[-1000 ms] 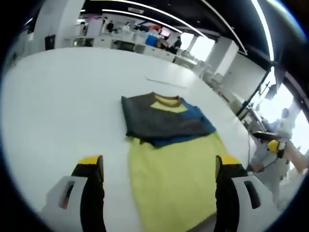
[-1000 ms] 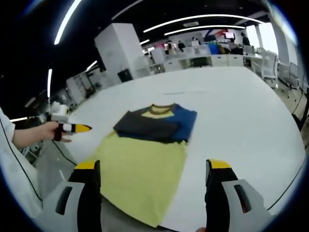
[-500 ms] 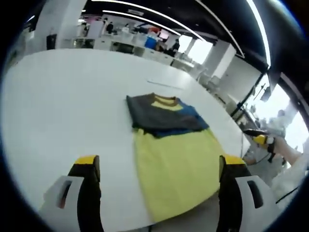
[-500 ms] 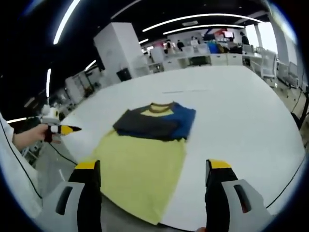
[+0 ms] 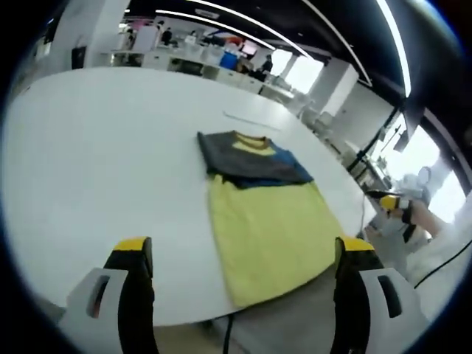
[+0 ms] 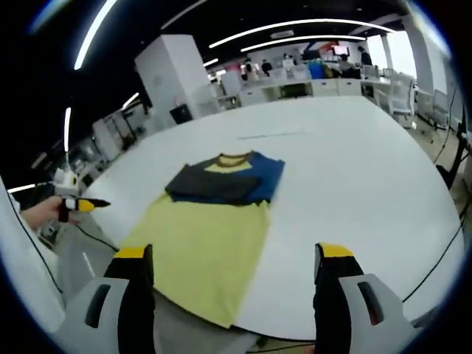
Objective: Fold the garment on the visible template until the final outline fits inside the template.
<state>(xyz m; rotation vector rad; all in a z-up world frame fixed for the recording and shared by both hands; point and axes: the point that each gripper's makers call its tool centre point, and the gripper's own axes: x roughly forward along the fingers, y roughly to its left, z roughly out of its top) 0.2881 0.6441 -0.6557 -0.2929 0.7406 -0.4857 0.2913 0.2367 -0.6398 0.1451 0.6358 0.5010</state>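
Note:
A garment lies flat on the white table [image 5: 103, 147]. Its yellow body [image 5: 269, 225] reaches to the near table edge, and the dark grey and blue sleeves [image 5: 247, 158] are folded across the chest below a brown collar. In the right gripper view the yellow body [image 6: 203, 247] and the folded grey and blue top [image 6: 225, 181] lie the same way. My left gripper [image 5: 240, 284] is open, held off the table edge, nothing between its jaws. My right gripper [image 6: 232, 295] is open too, off the near edge. The other gripper [image 6: 74, 205] shows at far left, and the right one [image 5: 394, 206] at far right.
A thin pale line [image 6: 269, 135] marks the table beyond the garment. Past the table [image 6: 369, 184] are desks, chairs and people in an open office. A cable [image 6: 442, 258] hangs by the table's right edge. Grey floor lies below the near edge.
Both views have pulled back from the table, so the garment looks smaller and farther and the table's near edge now shows. The garment itself lies as before.

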